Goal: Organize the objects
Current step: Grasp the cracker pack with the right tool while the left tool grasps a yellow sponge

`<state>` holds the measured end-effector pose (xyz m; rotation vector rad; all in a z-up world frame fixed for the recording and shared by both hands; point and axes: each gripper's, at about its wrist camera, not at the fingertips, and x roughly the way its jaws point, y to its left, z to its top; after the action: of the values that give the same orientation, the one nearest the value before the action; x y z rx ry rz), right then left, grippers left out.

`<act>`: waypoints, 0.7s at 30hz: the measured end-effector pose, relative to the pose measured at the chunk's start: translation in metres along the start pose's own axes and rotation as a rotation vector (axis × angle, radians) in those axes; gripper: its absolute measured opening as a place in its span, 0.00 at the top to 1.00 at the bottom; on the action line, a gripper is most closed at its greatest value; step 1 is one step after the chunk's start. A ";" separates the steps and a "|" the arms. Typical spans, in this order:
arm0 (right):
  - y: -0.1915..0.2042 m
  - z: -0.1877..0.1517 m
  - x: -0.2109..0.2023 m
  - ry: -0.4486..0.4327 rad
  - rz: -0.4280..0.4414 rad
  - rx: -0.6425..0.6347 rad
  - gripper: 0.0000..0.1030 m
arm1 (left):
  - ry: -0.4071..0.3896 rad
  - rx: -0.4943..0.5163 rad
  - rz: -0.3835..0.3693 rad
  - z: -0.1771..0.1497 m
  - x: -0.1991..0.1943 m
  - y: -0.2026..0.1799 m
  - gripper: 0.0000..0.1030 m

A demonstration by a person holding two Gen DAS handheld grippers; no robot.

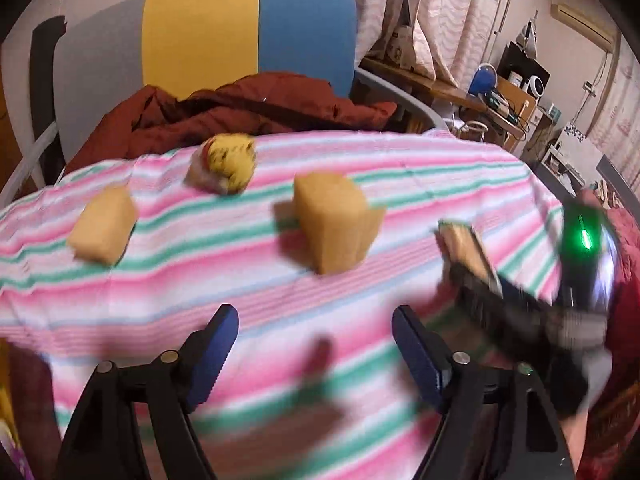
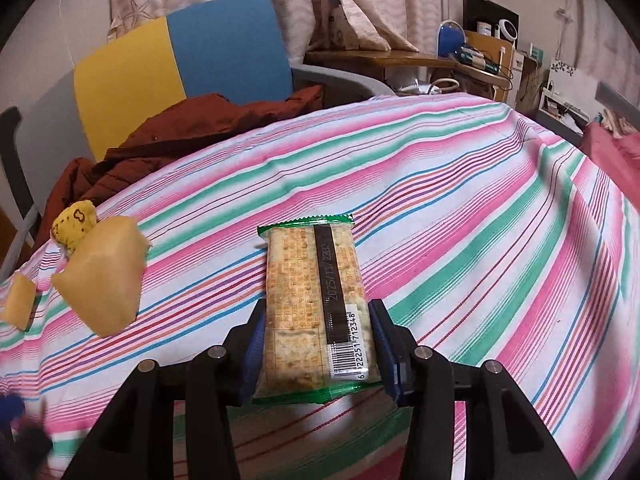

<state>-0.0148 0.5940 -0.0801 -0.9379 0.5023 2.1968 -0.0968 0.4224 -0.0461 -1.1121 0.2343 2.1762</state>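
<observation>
My right gripper is shut on a green-edged cracker packet, held just above the striped cloth; the left wrist view shows the packet at the right, blurred. My left gripper hangs open over the cloth with nothing between its blue pads. Beyond it stand a large yellow sponge block, a smaller sponge block to the left, and a yellow patterned wrapped item near the far edge. In the right wrist view the large sponge lies left of the packet.
A pink, green and white striped cloth covers the table. Behind it stands a chair with a yellow and blue back and a red-brown jacket on its seat. A cluttered desk and curtains are at the back right.
</observation>
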 end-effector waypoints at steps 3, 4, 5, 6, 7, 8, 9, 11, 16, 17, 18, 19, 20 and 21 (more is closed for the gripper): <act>0.000 -0.001 0.000 -0.010 0.005 0.007 0.52 | -0.014 0.009 0.009 0.018 0.017 -0.011 0.21; -0.002 -0.002 -0.001 -0.014 0.009 0.013 0.52 | -0.015 0.024 0.013 0.024 0.025 -0.015 0.20; -0.002 -0.003 -0.001 -0.017 0.012 0.017 0.52 | -0.011 0.038 0.022 0.029 0.032 -0.020 0.20; -0.004 -0.003 -0.001 -0.020 0.011 0.020 0.52 | -0.007 0.049 0.031 0.031 0.037 -0.023 0.20; -0.003 -0.004 -0.001 -0.023 0.009 0.018 0.52 | -0.004 0.059 0.035 0.034 0.042 -0.026 0.20; -0.002 -0.004 0.000 -0.025 0.005 0.014 0.52 | 0.004 0.073 0.038 0.037 0.050 -0.029 0.20; -0.001 -0.003 0.001 -0.026 -0.001 0.010 0.52 | 0.013 0.079 0.051 0.038 0.056 -0.030 0.20; 0.002 -0.004 0.001 -0.028 -0.011 0.002 0.52 | 0.019 0.069 0.095 0.040 0.067 -0.028 0.20; 0.001 -0.002 0.004 -0.033 -0.014 0.001 0.52 | -0.053 0.052 0.072 0.034 0.073 -0.012 0.25; 0.001 -0.003 0.004 -0.034 -0.015 0.000 0.52 | -0.053 0.050 0.053 0.033 0.072 -0.010 0.31; 0.001 -0.003 0.004 -0.034 -0.017 -0.002 0.52 | -0.054 0.048 0.022 0.032 0.072 -0.009 0.34; 0.002 -0.003 0.004 -0.035 -0.020 -0.004 0.52 | -0.060 0.056 0.011 0.031 0.070 -0.010 0.39; 0.002 -0.003 0.005 -0.036 -0.023 -0.007 0.52 | -0.061 0.075 0.008 0.029 0.069 -0.014 0.46; 0.002 -0.003 0.005 -0.036 -0.026 -0.009 0.52 | -0.060 0.097 0.001 0.027 0.069 -0.018 0.50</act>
<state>-0.0177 0.5931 -0.0853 -0.9033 0.4616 2.1903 -0.1318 0.4812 -0.0802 -0.9914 0.3100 2.1717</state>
